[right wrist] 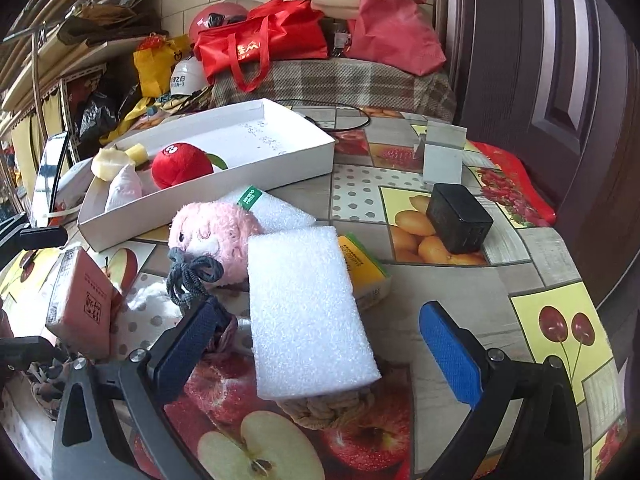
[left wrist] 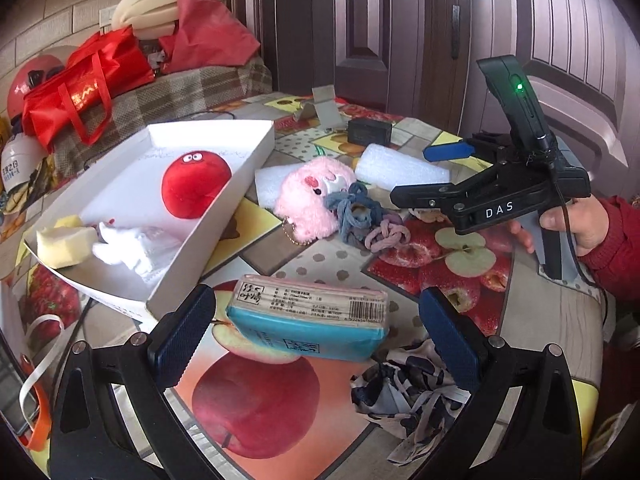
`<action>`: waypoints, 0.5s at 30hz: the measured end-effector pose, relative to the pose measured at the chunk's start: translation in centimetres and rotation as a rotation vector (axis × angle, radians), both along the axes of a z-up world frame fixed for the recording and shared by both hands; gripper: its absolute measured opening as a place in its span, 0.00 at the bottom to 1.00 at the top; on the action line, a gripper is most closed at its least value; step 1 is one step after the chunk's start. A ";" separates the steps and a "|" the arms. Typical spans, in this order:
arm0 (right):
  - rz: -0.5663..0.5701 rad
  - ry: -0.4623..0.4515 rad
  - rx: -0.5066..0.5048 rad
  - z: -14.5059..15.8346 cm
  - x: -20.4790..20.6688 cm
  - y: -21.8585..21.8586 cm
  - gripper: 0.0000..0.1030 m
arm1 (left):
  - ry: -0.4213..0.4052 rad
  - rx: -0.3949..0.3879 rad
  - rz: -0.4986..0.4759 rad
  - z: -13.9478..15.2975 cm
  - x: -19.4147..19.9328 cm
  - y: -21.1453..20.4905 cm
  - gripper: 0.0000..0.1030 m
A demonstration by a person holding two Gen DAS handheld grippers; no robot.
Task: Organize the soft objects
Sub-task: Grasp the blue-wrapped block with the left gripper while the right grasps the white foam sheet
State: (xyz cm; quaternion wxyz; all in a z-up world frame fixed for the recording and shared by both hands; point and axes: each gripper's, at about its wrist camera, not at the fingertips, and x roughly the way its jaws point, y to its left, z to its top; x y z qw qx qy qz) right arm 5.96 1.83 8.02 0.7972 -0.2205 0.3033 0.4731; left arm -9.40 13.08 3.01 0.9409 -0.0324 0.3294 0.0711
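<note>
Fruit-print desk (left wrist: 332,264) below me: my left gripper (left wrist: 316,324) jaws apart around a tissue pack (left wrist: 308,322), right gripper (right wrist: 320,346) jaws apart around a foam block (right wrist: 308,308).

left gripper (left wrist: 316,328) low, jaws spread wide, right gripper (right wrist: 320,344) also gaping, right hand (left wrist: 576,220) wrapped round its handle
</note>
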 end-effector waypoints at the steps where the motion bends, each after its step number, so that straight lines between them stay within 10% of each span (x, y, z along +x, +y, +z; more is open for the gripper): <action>1: 0.002 0.002 -0.009 -0.1 0.0 0.2 0.95 | 0.013 -0.017 -0.002 -0.2 0.2 0.3 0.99; 7: 0.000 0.033 -0.028 -0.5 0.6 0.3 0.85 | 0.053 -0.095 0.006 -0.9 0.9 1.6 0.98; 10: 0.005 0.047 -0.035 -0.6 0.8 0.4 0.60 | 0.082 -0.096 0.007 -1.2 1.2 1.6 0.72; 15: 0.005 0.008 0.025 0.2 0.2 -0.5 0.48 | 0.035 -0.046 0.000 -0.5 0.5 0.8 0.72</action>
